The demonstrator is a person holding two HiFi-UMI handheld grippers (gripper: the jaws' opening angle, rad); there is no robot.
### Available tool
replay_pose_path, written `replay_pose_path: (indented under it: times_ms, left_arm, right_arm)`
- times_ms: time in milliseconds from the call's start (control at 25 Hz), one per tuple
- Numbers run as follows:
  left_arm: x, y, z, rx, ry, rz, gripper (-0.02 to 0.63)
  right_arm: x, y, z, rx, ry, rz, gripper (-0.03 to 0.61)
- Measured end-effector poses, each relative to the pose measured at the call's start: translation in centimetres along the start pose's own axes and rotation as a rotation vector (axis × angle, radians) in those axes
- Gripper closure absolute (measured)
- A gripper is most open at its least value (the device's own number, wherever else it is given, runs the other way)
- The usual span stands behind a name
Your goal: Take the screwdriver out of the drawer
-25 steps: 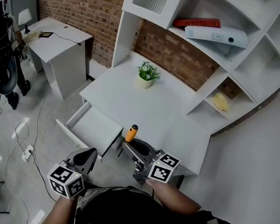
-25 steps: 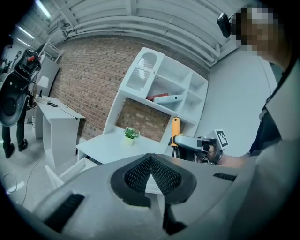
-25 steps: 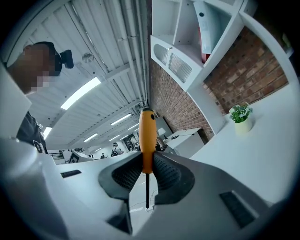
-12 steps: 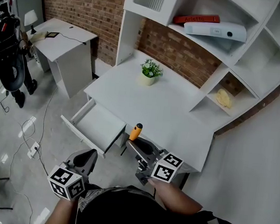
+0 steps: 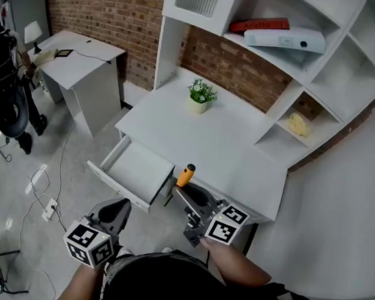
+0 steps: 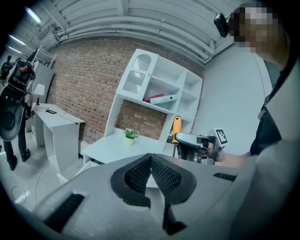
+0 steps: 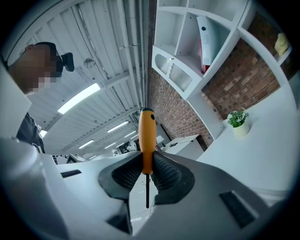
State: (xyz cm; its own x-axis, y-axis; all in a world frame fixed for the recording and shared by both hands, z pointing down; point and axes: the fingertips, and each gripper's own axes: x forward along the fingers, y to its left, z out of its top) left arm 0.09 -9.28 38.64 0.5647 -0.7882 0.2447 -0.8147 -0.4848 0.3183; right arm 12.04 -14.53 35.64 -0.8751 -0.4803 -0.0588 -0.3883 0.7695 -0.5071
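- Your right gripper (image 7: 146, 172) has its jaws shut tight on the screwdriver (image 7: 146, 136). The ribbed pads pinch the lower end of the orange handle.
- Most of that handle stands up beyond the jaw tips, while the thin dark shaft runs back between the jaws toward the gripper body.
- The screwdriver is out of the drawer (image 5: 137, 171) and touches nothing but your jaws. The open drawer lies just to the left of the right jaws, and the front edge of the desk (image 5: 233, 153) is right at their tips.
- Your left gripper (image 6: 151, 172) has its jaws brought together. The pads meet at the tips with nothing between them.
- The left jaws sit short of the drawer's front corner, apart from it, over the floor.
- Past the left jaws and off to their right, you can see the right gripper holding the screwdriver upright.
- A small potted plant (image 5: 201, 95) stands on the desk well beyond both pairs of jaws.
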Motion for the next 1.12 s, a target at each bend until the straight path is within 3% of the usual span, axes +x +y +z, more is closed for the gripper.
replay_pose_path:
  times_ms: [760, 1120]
  left_arm:
    - [-3.5, 2.4, -1.1, -0.016, 0.025, -0.083, 0.597]
    - [-3.7, 1.9, -1.1, -0.002, 0.021, -0.099, 0.597]
  right_arm:
    - [1.0, 3.4, -3.5, -0.011, 0.010, -0.107, 0.506]
    - [0.6, 4.0, -4.0, -0.015, 0.009, -0.115, 0.506]
